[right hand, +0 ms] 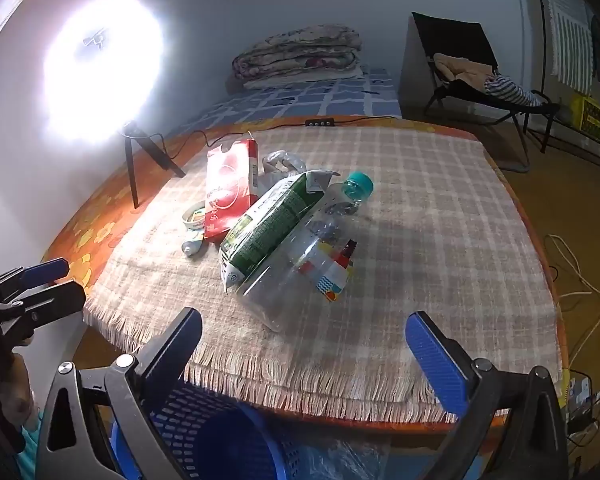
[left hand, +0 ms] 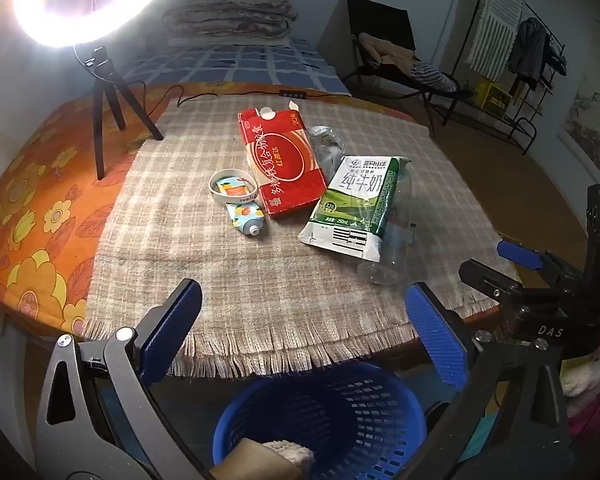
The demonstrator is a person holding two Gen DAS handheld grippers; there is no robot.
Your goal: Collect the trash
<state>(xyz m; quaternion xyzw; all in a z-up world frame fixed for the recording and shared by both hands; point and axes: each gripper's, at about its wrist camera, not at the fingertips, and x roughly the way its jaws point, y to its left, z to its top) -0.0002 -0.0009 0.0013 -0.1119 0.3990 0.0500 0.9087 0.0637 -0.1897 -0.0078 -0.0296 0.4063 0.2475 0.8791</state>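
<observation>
Trash lies in a cluster on the checked cloth: a red carton (left hand: 284, 164) (right hand: 230, 192), a green-and-white milk carton (left hand: 352, 208) (right hand: 268, 224), a clear plastic bottle with a teal cap (right hand: 312, 256) (left hand: 388, 248), crumpled clear plastic (left hand: 326, 144), a white ring (left hand: 233, 190) and a small tube (left hand: 246, 218). A blue mesh basket (left hand: 324, 420) (right hand: 220, 436) stands below the table's near edge with something brown and beige in it. My left gripper (left hand: 300, 332) is open and empty above the basket. My right gripper (right hand: 304, 356) is open and empty at the table's front edge.
A ring light on a tripod (left hand: 104, 120) (right hand: 140, 160) stands at the table's back left, its cable running along the back edge. A bed with folded quilts (left hand: 228, 16), a chair (left hand: 392, 56) and a clothes rack (left hand: 516, 60) lie beyond. Cables (right hand: 576, 280) lie on the floor at right.
</observation>
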